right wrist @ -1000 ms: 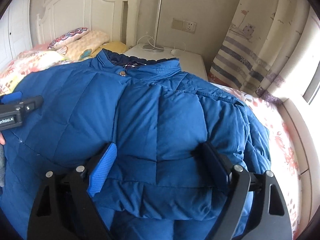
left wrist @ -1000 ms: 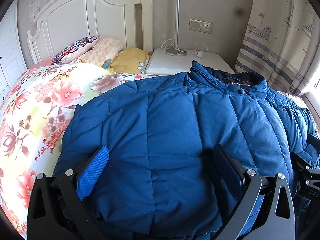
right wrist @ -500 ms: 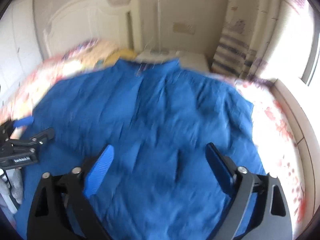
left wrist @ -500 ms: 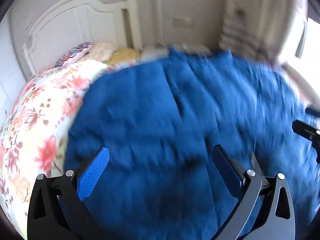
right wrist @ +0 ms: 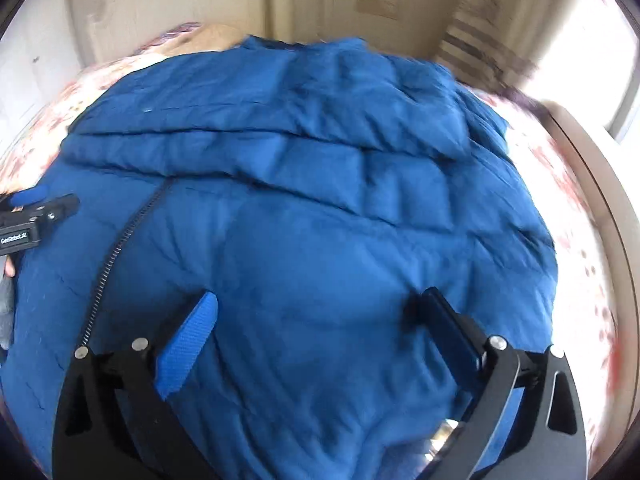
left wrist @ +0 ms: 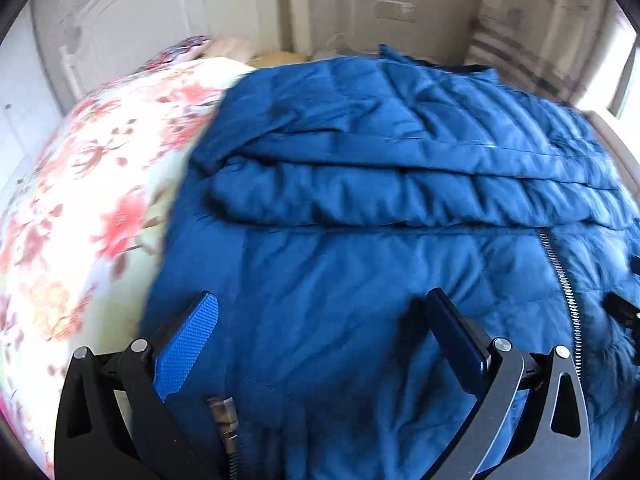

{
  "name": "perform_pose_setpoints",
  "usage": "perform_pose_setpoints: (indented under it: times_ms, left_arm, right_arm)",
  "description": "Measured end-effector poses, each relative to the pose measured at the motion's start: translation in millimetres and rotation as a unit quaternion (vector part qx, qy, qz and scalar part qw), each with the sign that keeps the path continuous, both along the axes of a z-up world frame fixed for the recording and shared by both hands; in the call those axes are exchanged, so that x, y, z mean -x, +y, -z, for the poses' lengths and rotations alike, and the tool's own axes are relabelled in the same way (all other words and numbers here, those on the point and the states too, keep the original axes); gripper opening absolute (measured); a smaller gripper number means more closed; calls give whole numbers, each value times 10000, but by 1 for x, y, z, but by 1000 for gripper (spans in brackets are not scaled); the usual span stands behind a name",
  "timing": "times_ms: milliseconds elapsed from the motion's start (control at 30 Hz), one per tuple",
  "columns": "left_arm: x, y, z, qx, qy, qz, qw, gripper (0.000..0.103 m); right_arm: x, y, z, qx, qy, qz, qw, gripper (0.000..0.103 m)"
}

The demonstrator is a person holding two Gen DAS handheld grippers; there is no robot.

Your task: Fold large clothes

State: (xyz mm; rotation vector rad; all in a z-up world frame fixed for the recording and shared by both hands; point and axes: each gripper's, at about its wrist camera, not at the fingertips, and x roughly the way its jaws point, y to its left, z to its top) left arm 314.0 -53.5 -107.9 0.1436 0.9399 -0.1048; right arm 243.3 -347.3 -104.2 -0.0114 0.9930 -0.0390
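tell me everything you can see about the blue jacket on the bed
The blue jacket is a puffy quilted coat of smooth, slightly shiny fabric, spread across the floral bedspread. Its collar end points toward the headboard. A padded band, probably a sleeve, lies folded across its middle. An open zipper runs down the near part, with a metal pull by the hem. The left gripper and right gripper are both open over it, holding nothing.

Blurred pillows (left wrist: 200, 46), wall socket (left wrist: 394, 10) perhaps, jacket (left wrist: 360, 280) cut off below
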Motion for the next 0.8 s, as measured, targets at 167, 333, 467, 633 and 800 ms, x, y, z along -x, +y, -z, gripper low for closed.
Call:
perform_pose_setpoints:
  times_ms: [167,333,467,633,800]
  left_arm:
    - [44,-9,-5,216,-202,485,9984,99]
    - [51,-26,6,-313,-221,662,9971,99]
    - [72,-18,-8,145,-261,599,9978,99]
    - [101,-29,7,-373,-382,962,9939,99]
    - [109,-6,-4,-23,-313,682,9972,99]
  right_arm:
    - [46,-2,-10,-340,-314,-17,9989,100]
    - [62,15,2,141,-134,-188,9996,100]
    - [89,44,-17,118,-438,-320,9985,100]
    - [113,95,8,430,-429,-1183,9911,100]
    - [121,80,-6,293,-424,-829,9952,100]
